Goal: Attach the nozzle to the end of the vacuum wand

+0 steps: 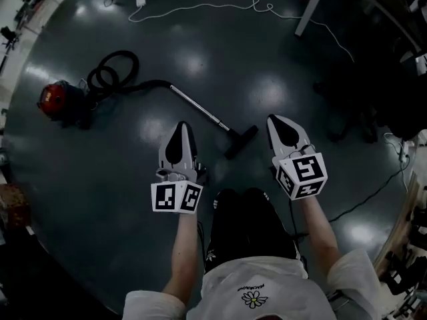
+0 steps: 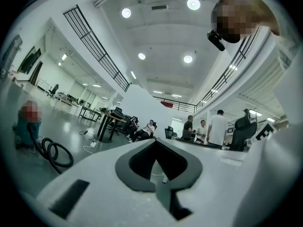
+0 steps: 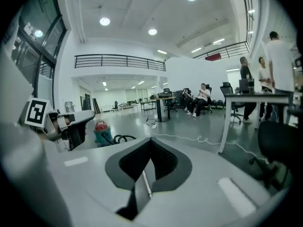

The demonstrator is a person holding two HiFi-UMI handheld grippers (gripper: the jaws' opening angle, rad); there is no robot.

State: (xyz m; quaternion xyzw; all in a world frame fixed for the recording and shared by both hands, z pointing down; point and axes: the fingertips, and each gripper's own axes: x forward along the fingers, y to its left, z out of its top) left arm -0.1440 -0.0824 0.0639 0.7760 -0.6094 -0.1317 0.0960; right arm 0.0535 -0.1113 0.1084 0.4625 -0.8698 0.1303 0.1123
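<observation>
A red vacuum cleaner (image 1: 53,99) lies on the dark floor at the left, its black hose (image 1: 115,71) coiled beside it. The metal wand (image 1: 200,109) runs down to the right and meets the black floor nozzle (image 1: 241,141). My left gripper (image 1: 181,125) and right gripper (image 1: 273,119) are held high above the floor, either side of the nozzle, both shut and empty. In the left gripper view the hose (image 2: 56,152) shows at the left. The right gripper view shows the vacuum cleaner (image 3: 102,132) beyond the jaws and a strip of the wand (image 3: 147,186) below them.
A white cable (image 1: 200,7) snakes across the floor at the top, near a white table leg (image 1: 312,7). A black cable (image 1: 373,192) and dark chairs (image 1: 360,99) are at the right. Several people sit and stand by desks (image 3: 255,97) in the distance.
</observation>
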